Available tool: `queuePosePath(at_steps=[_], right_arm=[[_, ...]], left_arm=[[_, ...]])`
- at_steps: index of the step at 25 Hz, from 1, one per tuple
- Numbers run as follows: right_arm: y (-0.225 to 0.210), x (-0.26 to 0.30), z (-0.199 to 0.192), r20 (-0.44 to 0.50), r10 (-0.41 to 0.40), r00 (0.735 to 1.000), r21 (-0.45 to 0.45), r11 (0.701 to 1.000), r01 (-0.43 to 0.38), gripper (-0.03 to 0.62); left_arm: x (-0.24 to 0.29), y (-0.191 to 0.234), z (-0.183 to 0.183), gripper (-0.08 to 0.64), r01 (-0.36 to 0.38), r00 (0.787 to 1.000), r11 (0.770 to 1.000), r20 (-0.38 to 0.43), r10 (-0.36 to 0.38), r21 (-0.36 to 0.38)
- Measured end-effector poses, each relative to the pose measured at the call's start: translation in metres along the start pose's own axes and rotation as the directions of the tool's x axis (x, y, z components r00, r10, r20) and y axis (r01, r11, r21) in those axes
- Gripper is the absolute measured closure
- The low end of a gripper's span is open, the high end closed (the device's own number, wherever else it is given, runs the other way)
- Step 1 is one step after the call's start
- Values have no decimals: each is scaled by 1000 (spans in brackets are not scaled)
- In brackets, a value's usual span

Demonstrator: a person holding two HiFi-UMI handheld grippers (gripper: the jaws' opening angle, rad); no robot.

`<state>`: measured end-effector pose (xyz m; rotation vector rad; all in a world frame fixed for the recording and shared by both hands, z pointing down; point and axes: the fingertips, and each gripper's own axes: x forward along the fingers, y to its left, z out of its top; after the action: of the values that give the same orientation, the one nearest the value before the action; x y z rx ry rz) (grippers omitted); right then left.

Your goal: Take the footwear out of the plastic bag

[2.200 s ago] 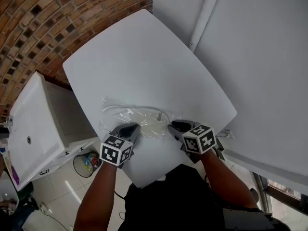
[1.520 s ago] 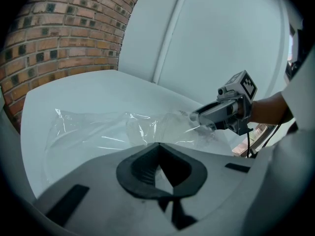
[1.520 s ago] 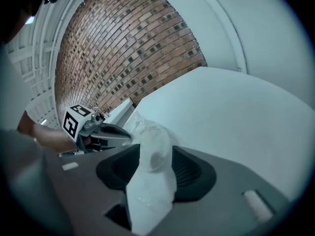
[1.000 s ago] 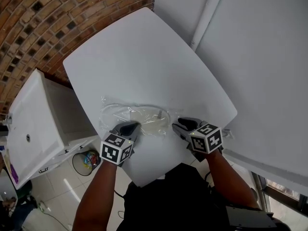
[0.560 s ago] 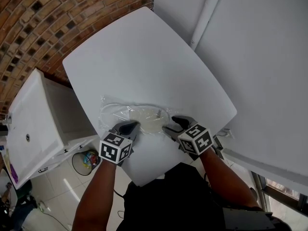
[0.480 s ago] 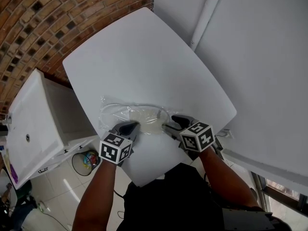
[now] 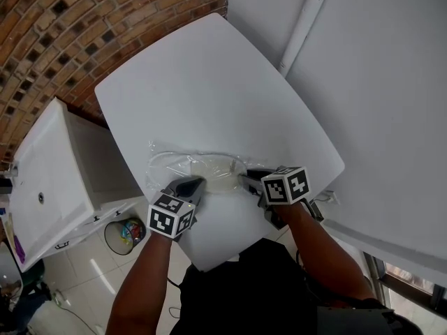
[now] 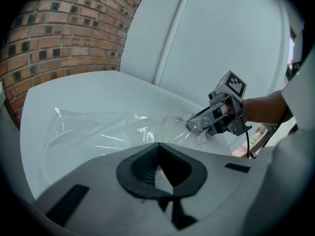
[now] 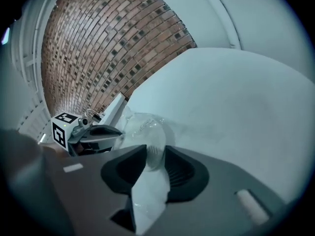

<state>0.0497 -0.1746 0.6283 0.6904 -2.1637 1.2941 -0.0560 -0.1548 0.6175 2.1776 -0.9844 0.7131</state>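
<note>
White table (image 7: pixel 209 82) with rounded corners, set before a brick wall (image 7: pixel 84 26) and pale panels with an upright pipe (image 7: pixel 304 23). All places below are given from the plastic bag (image 7: pixel 174 162).

1. plastic bag: clear and crinkled. It lies flat on the table near the person's edge, with its long side running left to right.
2. footwear (image 7: pixel 213 167): a pale, translucent shape inside the plastic bag, in its right half. No finer detail can be made out.
3. left gripper (image 7: pixel 190 182): at the near left edge of the plastic bag, slanting downward. Its jaws are brought together, with the film of the bag pinched between their tips.
4. right gripper (image 7: pixel 246 179): at the right end of the plastic bag, slanting downward. Its jaws have just been closing. Bunched clear film fills the gap and the pads press on it from both sides. Whether the footwear itself is caught in that pinch cannot be told.
5. white cabinet (image 7: pixel 49 173): left of the plastic bag, past the table's edge and lower down.
6. bin (image 7: pixel 124 236): below and left of the plastic bag, on the tiled floor, with coloured contents.
</note>
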Motion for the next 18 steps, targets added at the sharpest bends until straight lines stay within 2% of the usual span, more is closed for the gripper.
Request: queuePosePath(at_steps=[3, 10, 15, 18], right_arm=[[1, -2, 1, 3, 33, 999, 36, 999, -33, 482], [19, -26, 11, 115, 176, 978, 104, 977, -188, 543], [34, -43, 12, 167, 280, 946, 104, 949, -299, 557], [35, -55, 10, 182, 304, 935, 103, 940, -326, 558]], left_arm=[[0, 0, 1, 554, -13, 1000, 1000, 3, 13, 16], [-4, -3, 1, 554, -121, 992, 980, -7, 123, 157], [-11, -4, 8, 555, -167, 986, 967, 12, 168, 191], [-13, -2, 11, 555, -184, 982, 965, 7, 186, 186]])
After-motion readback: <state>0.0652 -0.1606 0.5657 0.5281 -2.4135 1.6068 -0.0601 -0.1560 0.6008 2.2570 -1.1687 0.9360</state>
